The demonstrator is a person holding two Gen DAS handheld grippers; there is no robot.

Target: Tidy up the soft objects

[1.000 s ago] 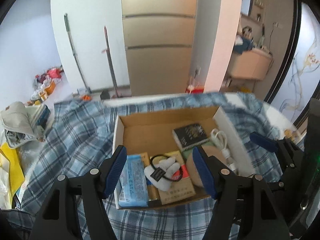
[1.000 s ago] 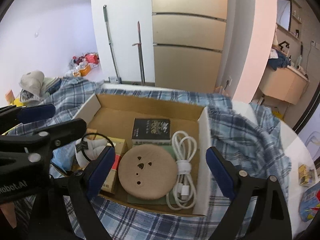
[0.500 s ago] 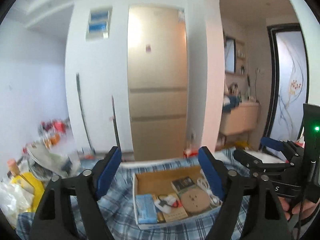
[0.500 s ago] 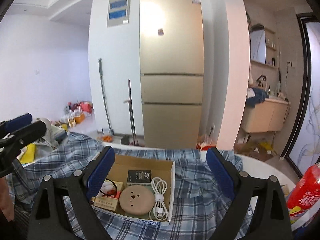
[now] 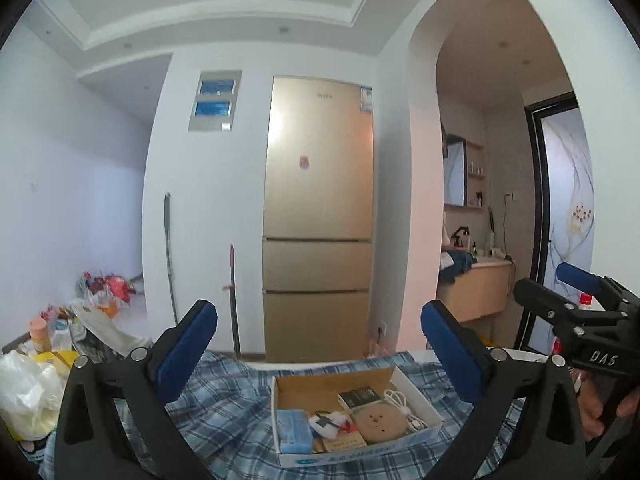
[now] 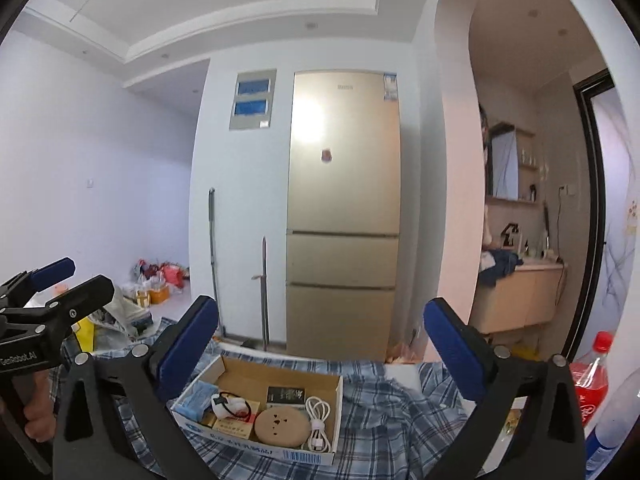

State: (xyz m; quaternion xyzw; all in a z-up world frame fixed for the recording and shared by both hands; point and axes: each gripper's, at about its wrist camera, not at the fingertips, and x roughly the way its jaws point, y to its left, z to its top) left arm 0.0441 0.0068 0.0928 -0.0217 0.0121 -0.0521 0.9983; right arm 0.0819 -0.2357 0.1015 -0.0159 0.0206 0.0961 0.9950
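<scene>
- The left gripper (image 5: 318, 340) and right gripper (image 6: 320, 338) had just spread wide, nothing between them.
- The cardboard box (image 5: 418, 404) sat below, ahead.
- Its white plush toy (image 5: 330, 424) looked light, squashy; pinch its middle.

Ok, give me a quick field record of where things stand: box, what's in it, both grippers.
box: open cardboard box on the blue plaid cloth
contents: blue tissue pack, white soft toy with black band, round tan disc, coiled white cable, dark small box
left gripper: open, empty, above the box, jaws have just been opening
right gripper: open, empty, jaws have just been opening
beyond: gold fridge
</scene>
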